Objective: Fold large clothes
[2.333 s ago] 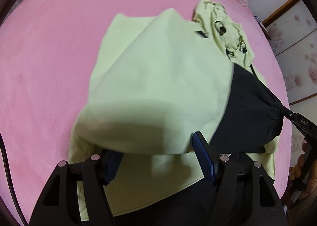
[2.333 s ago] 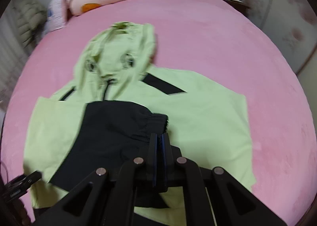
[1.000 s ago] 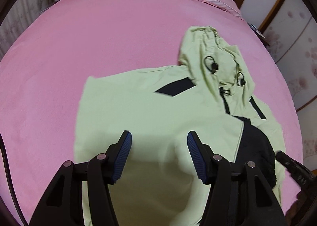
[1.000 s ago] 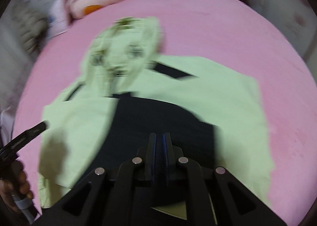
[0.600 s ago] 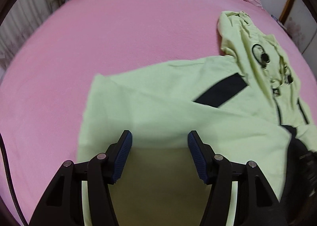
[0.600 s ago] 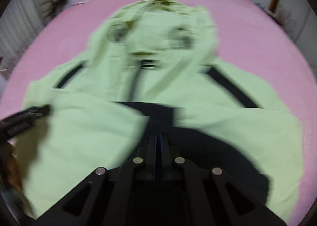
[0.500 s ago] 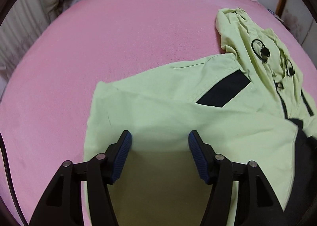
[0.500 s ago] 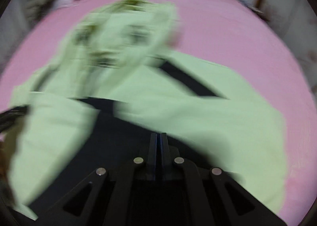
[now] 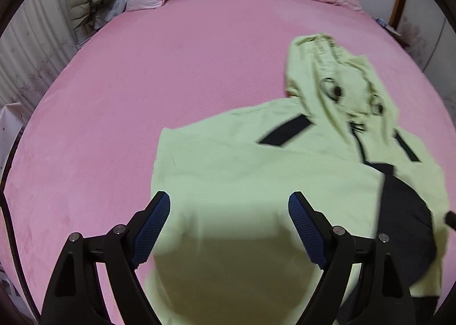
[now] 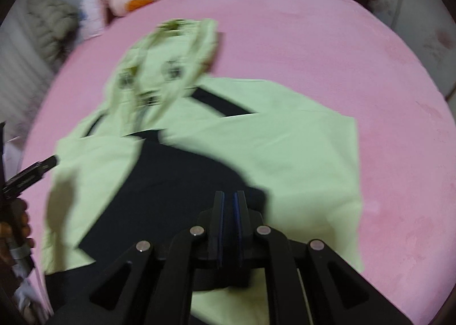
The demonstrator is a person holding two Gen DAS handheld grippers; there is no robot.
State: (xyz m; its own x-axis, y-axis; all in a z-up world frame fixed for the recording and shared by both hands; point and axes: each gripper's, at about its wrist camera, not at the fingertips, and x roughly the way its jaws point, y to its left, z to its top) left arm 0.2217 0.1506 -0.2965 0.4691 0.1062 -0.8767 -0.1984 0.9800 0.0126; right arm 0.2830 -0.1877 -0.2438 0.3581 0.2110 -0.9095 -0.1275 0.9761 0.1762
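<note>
Pale green hooded jacket [image 9: 256, 171] flat on pink bed [image 9: 142, 82], left gripper [image 9: 229, 211] spread wide and empty above it, right gripper [image 10: 228, 208] nearly closed, grasp on black sleeve [image 10: 176, 182] unclear

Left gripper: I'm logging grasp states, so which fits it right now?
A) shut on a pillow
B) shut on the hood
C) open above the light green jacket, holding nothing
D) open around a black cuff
C: the left gripper stands wide open with only the jacket lying flat between its fingers.
</note>
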